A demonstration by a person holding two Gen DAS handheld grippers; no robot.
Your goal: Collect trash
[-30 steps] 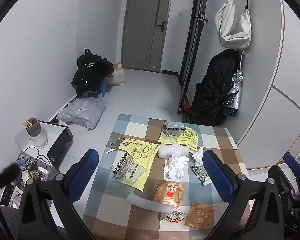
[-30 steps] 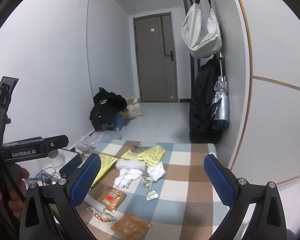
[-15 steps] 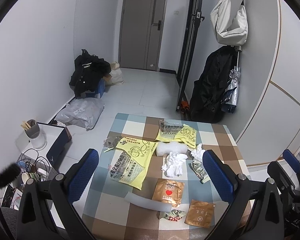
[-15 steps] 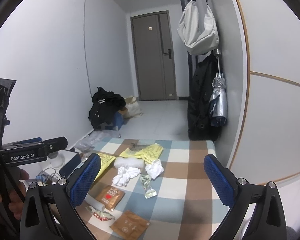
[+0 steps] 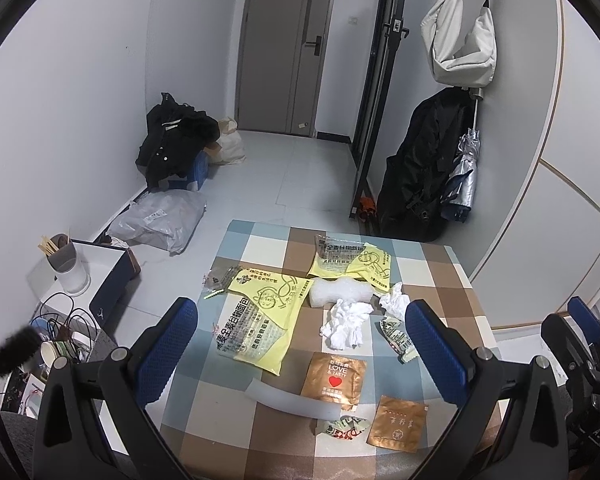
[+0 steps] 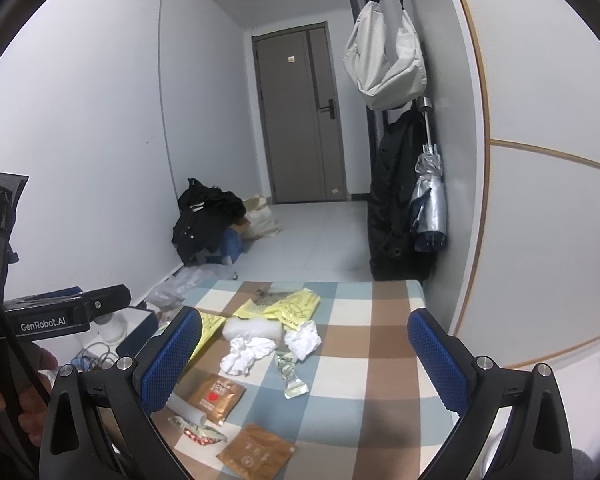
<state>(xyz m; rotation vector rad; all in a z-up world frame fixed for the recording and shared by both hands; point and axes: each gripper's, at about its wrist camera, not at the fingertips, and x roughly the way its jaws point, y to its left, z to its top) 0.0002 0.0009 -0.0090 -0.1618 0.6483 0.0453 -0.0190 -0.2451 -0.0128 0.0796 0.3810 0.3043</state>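
The clearest lettering is "GenRobot.AI", in white on the black body of the left hand-held gripper (image 6: pixel 66 316), seen from the right wrist view. On the counter (image 5: pixel 452 276), a copper-brown sachet (image 5: pixel 334 376) carries "LOVE & TASTY" in white above a red heart, with smaller lines below that are too fine to read. The large yellow bag (image 5: pixel 256 320) bears bold black Chinese characters along its length, and the second yellow bag (image 5: pixel 352 262) has a similar black Chinese line across its top; neither can be read with certainty. A second brown packet (image 5: pixel 398 424) shows faint printed characters and a round emblem, illegible. The crumpled wrapper (image 5: pixel 344 428) beside it shows red print, unreadable.
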